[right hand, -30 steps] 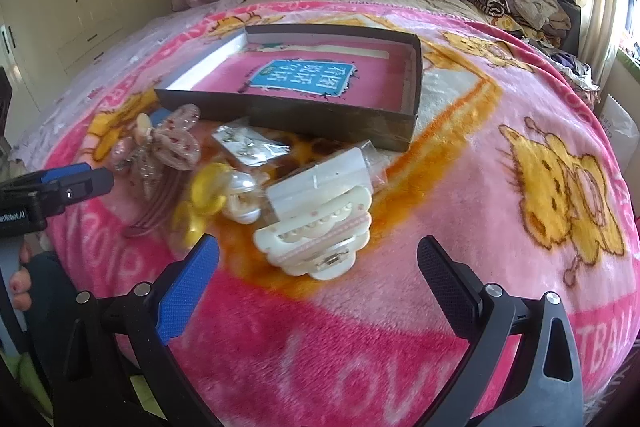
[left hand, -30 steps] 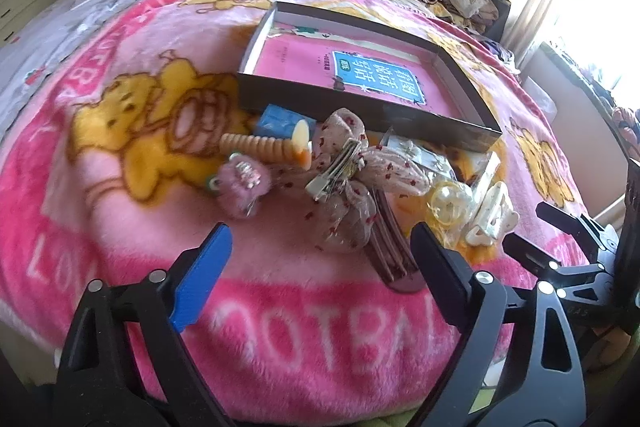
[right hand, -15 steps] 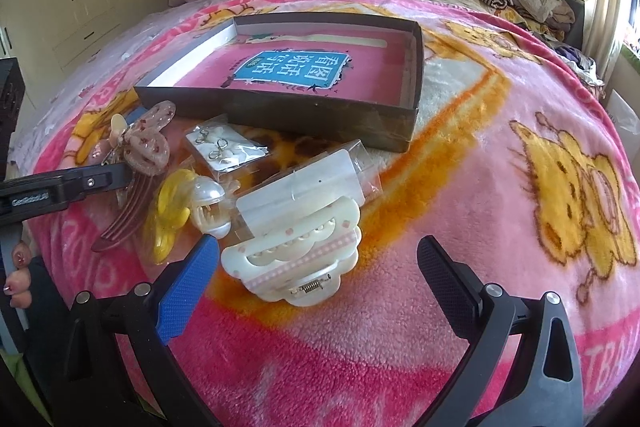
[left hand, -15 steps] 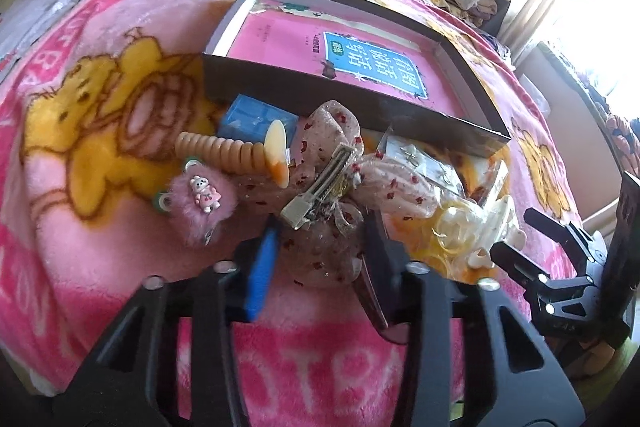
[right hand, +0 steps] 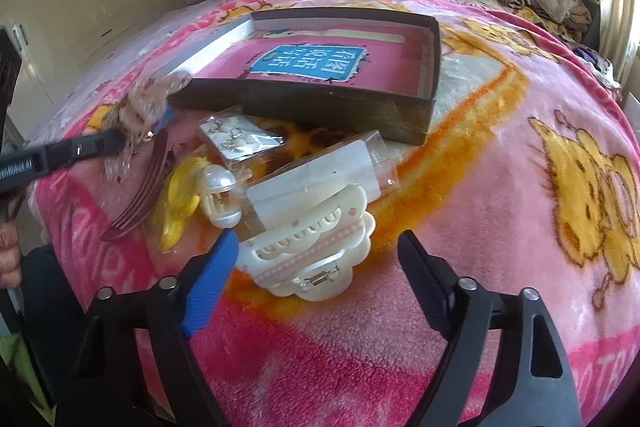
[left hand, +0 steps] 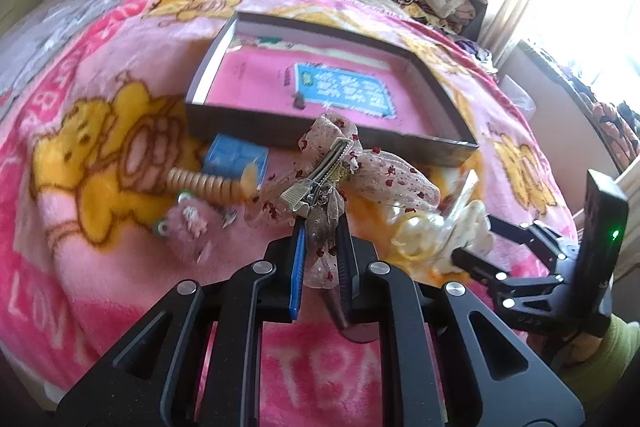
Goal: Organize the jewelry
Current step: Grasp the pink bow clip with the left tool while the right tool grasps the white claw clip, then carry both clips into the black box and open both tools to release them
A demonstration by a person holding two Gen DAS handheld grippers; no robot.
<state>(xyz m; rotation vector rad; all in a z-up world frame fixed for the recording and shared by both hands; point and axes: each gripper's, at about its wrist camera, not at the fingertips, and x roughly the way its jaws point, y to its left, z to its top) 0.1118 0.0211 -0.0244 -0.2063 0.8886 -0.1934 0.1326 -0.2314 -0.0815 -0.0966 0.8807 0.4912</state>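
**Bow clip in the left tongs, box straight ahead**

Left wrist view: the left tongs are closed down on the tail of the bow clip, a sheer spotted fabric bow with a metal clip across its back. The bow stands up out of the tips, and its metal clip runs slantwise, up and away to the right. Directly beyond it lies the box, open-topped, its near wall just past the bow and its long side running across the view. So the drop-off lies straight forward, over that near wall. A blue packet and a ridged beige clip lie left of the bow on the blanket; these are blurred. The right tongs show at the right edge.

Right wrist view: the right tongs stand wide open and hold nothing. The white claw clip lies between the tips, its long axis across the gap. Beyond it are a clear case, a card of earrings, a pearly small clip and a yellow clip. The left tongs enter from the left with the bow clip, near the box's left corner. For the bow, the left hand is plainly the nearer one.
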